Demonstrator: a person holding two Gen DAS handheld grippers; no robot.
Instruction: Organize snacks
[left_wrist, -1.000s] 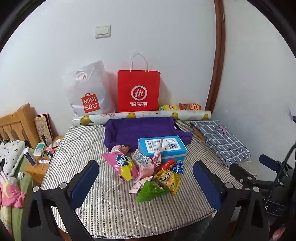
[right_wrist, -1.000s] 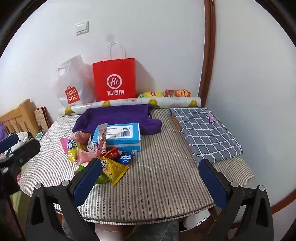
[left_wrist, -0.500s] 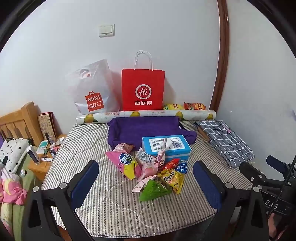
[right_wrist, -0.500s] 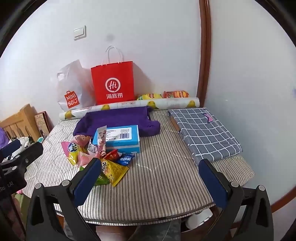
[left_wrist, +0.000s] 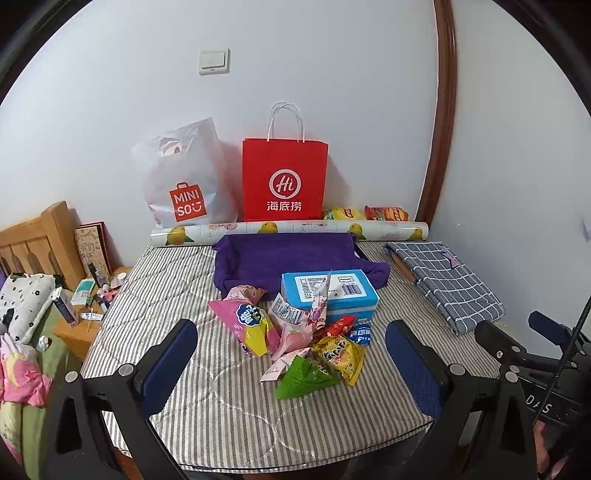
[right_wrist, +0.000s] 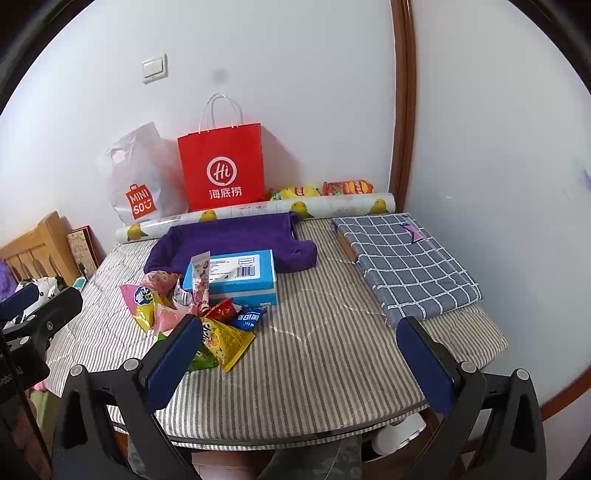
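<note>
Black-framed left gripper (left_wrist: 291, 363) and right gripper (right_wrist: 301, 356), navy-blue padded fingers (left_wrist: 168, 360), silver screws.

Both wrist views face the table (left_wrist: 229, 406) from its near edge.

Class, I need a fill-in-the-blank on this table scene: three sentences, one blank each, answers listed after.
1. The blue box rests partly on the ____ cloth.
2. Both the left gripper and the right gripper are ____ and hold nothing.
3. The bag standing right of the white Miniso bag is ____.

Answers: purple; open; red
</note>
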